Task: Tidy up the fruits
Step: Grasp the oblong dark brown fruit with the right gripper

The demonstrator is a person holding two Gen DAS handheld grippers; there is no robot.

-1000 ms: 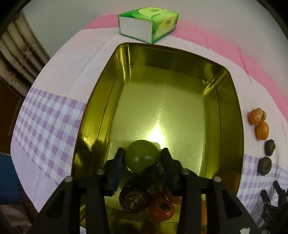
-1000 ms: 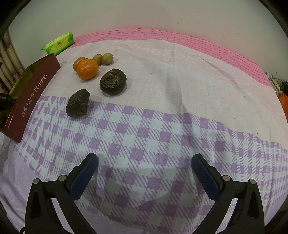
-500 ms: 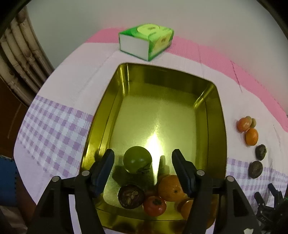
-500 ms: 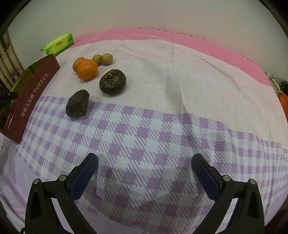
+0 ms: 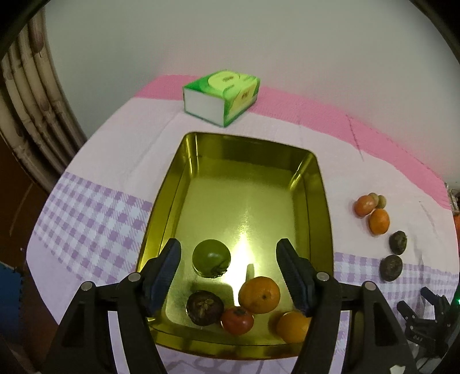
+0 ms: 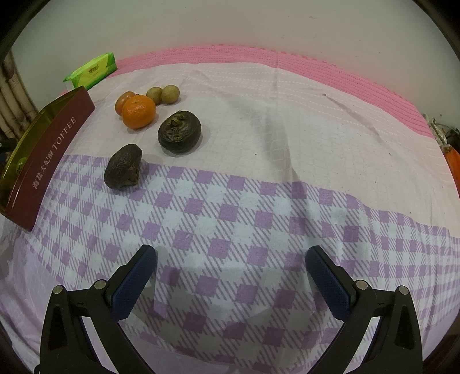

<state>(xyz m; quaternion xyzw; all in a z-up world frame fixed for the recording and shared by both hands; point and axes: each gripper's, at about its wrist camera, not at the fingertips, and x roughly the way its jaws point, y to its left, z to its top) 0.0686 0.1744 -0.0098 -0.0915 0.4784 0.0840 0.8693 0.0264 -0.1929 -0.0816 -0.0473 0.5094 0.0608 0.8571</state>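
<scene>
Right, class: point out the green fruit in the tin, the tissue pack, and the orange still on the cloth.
green fruit [image 5: 211, 258], left wrist view, top.
tissue pack [image 5: 222, 97], left wrist view, top face.
orange [image 6: 139, 111], right wrist view, front.

A plain pale wall is standing at the far side. Bamboo-like poles are leaning at the left. Overhead light is glaring down, leaving soft shadows on the checked cloth.

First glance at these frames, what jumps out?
The shiny gold tin, with five fruits at its near end: a green one lies between the open left gripper fingers, untouched. Six more fruits sit loose on the cloth, led by a tangerine.
</scene>
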